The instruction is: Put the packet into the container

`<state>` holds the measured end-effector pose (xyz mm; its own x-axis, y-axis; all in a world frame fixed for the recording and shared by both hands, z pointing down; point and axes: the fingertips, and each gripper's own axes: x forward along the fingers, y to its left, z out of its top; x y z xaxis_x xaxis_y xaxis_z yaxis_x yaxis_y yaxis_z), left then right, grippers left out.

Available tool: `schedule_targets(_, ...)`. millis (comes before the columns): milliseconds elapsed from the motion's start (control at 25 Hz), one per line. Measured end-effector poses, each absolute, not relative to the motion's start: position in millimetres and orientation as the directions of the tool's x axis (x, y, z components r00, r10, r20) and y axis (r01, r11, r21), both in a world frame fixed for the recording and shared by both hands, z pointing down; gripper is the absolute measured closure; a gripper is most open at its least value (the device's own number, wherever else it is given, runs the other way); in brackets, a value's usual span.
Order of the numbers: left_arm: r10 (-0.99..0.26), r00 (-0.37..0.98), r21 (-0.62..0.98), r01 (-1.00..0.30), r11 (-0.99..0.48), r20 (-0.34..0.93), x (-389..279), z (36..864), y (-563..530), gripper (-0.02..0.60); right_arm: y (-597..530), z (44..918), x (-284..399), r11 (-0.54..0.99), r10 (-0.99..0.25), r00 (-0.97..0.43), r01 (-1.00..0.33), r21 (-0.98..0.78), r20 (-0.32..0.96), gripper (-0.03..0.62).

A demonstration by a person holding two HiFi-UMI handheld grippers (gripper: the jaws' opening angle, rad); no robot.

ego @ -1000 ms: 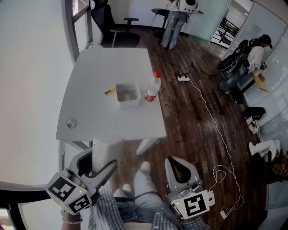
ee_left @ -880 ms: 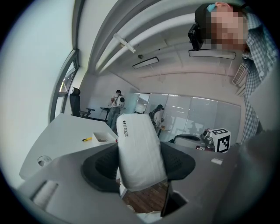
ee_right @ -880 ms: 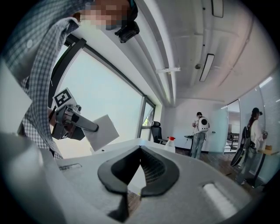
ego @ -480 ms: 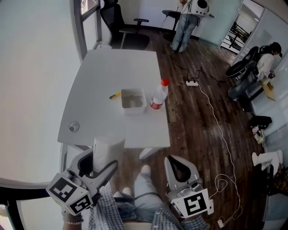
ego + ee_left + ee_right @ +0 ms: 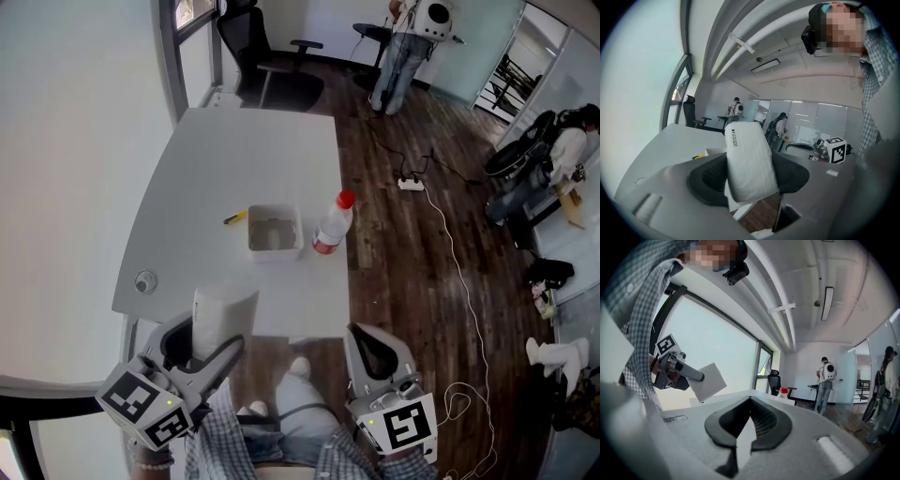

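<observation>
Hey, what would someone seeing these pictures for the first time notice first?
A puffy white packet stands clamped in the left gripper's jaws, near the white table's close edge. On the table sits an open white square container, a clear red-capped bottle at its right, a small yellow stick at its left. The right gripper is shut, empty.
</observation>
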<state>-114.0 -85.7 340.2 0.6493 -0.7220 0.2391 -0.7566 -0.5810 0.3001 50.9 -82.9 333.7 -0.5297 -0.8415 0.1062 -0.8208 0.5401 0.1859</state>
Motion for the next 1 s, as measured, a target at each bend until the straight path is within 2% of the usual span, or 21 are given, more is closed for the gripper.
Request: schedule_targets(1000,-0.835,0.473,0.260,-0.875,-0.409,0.279,-79,332,-187,0.307,-206,329,115,0.646,-0.763,-0.638,-0.747,0.161,0.100,0.597)
